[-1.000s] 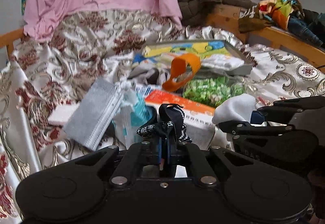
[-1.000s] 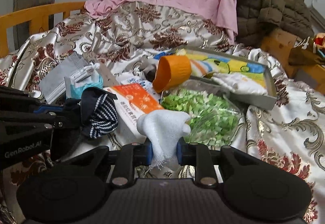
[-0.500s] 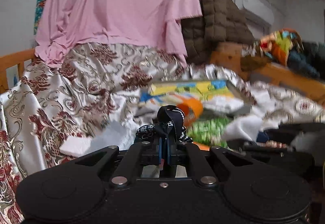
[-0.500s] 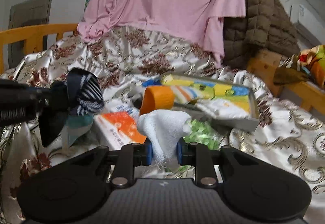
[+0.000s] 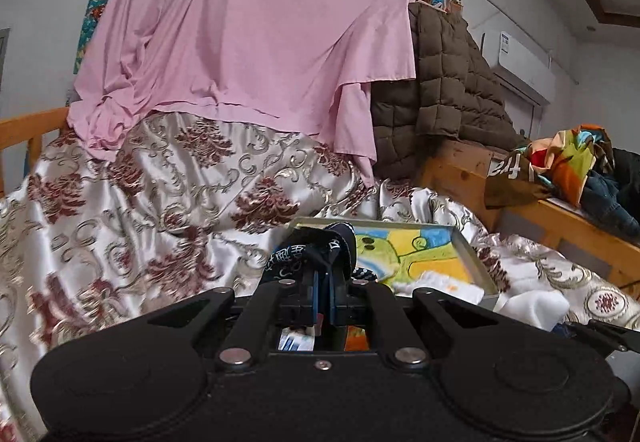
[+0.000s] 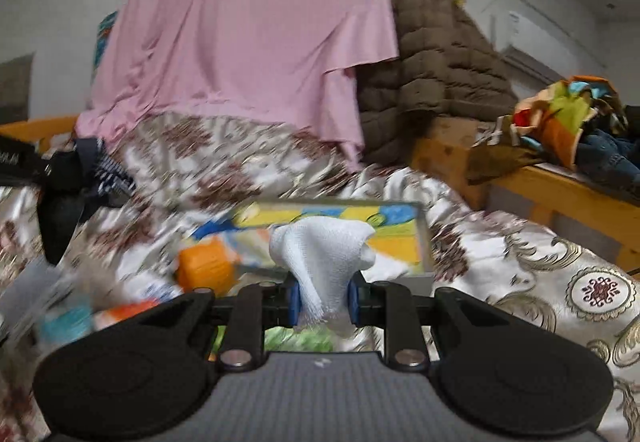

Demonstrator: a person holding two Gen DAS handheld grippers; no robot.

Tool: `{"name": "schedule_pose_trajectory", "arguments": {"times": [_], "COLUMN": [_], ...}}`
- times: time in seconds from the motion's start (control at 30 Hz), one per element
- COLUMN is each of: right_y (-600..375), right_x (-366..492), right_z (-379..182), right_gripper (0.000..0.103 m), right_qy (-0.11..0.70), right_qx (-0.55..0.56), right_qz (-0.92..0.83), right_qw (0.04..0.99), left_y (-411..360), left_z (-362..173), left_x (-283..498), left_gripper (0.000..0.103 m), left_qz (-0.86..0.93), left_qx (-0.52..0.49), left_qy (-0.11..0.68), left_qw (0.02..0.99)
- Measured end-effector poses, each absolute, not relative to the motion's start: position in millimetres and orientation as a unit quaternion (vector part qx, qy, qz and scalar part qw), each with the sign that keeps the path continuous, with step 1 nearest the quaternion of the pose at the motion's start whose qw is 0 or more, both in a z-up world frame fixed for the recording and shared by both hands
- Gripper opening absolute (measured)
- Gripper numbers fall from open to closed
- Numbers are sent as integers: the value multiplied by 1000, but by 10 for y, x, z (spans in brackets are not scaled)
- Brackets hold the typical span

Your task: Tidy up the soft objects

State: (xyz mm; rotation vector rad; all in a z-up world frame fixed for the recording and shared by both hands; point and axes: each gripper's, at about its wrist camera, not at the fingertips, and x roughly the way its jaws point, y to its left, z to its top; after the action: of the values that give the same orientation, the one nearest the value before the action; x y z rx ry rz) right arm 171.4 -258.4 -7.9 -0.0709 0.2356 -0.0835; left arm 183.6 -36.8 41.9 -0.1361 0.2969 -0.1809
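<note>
My left gripper pinches the dark sock; right gripper clamps the white sock, both bunched above the fingertips.

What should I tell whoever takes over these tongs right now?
Left tongs: shut on the dark patterned sock, held up in the air.
Right tongs: shut on the white sock, also lifted.
Colourful tray: on the floral bedspread ahead, with a white cloth already inside.
Done: both socks picked up.
Left: probably set both in the tray, then deal with the remaining clutter.
</note>
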Motion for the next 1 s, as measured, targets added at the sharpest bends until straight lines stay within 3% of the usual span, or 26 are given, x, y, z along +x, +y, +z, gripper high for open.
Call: {"name": "schedule_pose_trajectory", "arguments": {"times": [0.6,1.0], "right_y": [-3470,-3570], "right_x": [2703,3183], "right_z": [-259,-320], "right_gripper": [26,31], "right_qy": [87,119], "right_qx": [79,87], "right_qz": [-90,-81], "right_qw": [989,986], "left_y": [-1445,-1743], "left_z": [669,302], "left_x": [3278,3967], "left_gripper": [4,4], "left_qz": [-160,-156], "left_qx": [-41,-87], "left_qy": [177,242], "left_qw": [970,954]}}
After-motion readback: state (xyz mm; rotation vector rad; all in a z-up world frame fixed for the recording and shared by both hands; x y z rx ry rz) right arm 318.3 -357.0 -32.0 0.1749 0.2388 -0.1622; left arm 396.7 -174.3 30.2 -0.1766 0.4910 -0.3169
